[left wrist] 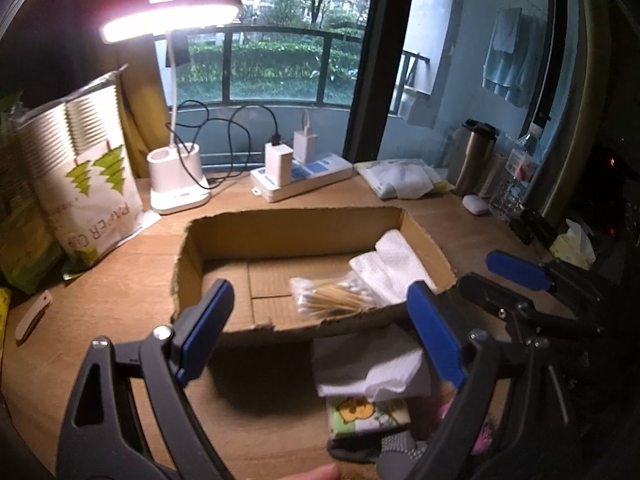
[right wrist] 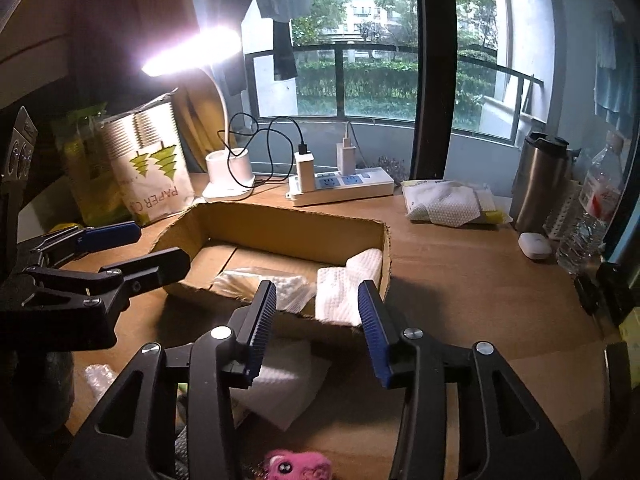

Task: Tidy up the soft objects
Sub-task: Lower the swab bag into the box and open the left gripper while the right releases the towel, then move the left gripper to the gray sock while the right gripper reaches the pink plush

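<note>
A shallow cardboard box lies on the wooden desk. Inside it are a bag of cotton swabs and white tissues. My left gripper is open and empty, just in front of the box. Below it lie a white tissue, a cartoon-print cloth and a grey dotted sock. My right gripper is open and empty, over the box's near edge. A white tissue and a pink plush toy lie under it.
A lit desk lamp, a power strip with chargers, a paper-cup bag and a wipes pack stand behind the box. A steel tumbler, a water bottle and a white earbud case stand right.
</note>
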Demonstrator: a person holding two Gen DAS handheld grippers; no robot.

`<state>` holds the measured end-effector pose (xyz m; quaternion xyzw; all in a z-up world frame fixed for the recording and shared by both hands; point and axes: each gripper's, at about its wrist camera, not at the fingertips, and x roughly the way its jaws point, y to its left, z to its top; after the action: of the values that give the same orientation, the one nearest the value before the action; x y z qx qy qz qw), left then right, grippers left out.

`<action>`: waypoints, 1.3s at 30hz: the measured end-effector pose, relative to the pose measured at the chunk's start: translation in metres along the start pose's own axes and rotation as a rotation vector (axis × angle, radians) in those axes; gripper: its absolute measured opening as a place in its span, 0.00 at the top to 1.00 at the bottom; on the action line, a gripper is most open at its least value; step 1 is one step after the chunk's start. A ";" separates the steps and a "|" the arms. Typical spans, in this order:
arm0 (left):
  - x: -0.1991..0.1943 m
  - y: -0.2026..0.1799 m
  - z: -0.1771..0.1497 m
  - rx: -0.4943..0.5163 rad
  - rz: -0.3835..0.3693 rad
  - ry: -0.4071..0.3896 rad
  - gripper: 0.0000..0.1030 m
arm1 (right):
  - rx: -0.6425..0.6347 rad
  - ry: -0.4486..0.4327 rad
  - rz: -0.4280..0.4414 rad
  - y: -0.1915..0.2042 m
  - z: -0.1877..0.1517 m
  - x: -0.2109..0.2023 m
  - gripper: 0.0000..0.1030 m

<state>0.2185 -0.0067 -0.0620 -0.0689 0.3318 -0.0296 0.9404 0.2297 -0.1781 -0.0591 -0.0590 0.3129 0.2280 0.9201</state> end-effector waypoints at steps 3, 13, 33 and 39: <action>-0.009 0.002 -0.005 -0.004 0.006 -0.012 0.13 | -0.004 -0.003 -0.001 0.005 -0.003 -0.006 0.56; -0.035 0.008 -0.023 -0.004 0.001 -0.032 0.13 | -0.014 -0.004 -0.015 0.020 -0.019 -0.027 0.55; -0.064 0.006 -0.066 -0.007 -0.021 -0.001 0.13 | -0.016 0.019 -0.035 0.032 -0.054 -0.051 0.54; -0.060 -0.007 -0.080 0.017 -0.033 0.035 0.13 | 0.009 0.037 -0.038 0.026 -0.068 -0.052 0.54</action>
<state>0.1216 -0.0159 -0.0853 -0.0660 0.3468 -0.0493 0.9343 0.1437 -0.1918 -0.0812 -0.0650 0.3299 0.2079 0.9186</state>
